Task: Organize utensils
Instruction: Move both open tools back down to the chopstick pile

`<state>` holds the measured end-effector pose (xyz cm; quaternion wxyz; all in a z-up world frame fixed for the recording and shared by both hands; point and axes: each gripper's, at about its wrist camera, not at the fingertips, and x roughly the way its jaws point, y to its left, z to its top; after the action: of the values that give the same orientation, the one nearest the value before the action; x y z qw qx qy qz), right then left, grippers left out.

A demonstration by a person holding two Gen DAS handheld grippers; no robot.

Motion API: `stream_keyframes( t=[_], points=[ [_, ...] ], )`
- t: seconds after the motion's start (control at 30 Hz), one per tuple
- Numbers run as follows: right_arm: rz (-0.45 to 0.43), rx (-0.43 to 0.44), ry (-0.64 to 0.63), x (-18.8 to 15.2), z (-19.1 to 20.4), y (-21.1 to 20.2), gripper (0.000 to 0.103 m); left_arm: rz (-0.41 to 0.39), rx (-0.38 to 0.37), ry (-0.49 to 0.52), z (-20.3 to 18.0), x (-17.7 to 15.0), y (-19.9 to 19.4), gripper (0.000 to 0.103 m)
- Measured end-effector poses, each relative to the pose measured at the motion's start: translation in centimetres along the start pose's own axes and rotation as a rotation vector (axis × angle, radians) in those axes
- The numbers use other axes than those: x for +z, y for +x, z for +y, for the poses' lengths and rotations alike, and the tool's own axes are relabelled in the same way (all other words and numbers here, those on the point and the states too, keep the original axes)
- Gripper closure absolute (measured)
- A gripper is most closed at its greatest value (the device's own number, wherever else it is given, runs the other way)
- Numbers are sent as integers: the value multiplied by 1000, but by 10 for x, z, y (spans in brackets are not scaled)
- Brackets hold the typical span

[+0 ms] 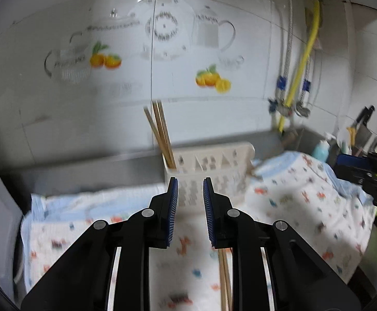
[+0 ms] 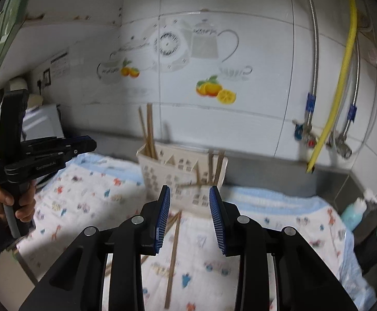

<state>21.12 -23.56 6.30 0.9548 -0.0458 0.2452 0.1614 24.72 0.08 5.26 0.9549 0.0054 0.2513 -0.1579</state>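
Left claw (image 1: 190,190) nearest, jaws slightly parted, nothing between them; white holder (image 1: 209,171) just beyond, chopsticks (image 1: 162,140) upright in its left compartment. Right wrist view: right claw (image 2: 189,198) partly open, empty; loose chopsticks (image 2: 173,261) on patterned cloth (image 2: 85,197) before the holder.

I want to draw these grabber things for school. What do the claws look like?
Each claw is shiny black plastic, with two angled arms joined by round silver pins. The two fingers carry flat blue ribbed pads. In the right wrist view, the left claw sits on a black pistol-style handle with small white lettering on its side. The right claw looks the same.
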Motion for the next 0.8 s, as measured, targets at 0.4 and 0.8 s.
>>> stream_keyframes(
  t=[0.4,0.8],
  points=[
    [143,6,71,-104,18,21,72,185,-77,-37,-20,-122,-3,82],
    [235,5,131,-155,18,46,73,313,-93,-66,-28,-171,29,83]
  ],
)
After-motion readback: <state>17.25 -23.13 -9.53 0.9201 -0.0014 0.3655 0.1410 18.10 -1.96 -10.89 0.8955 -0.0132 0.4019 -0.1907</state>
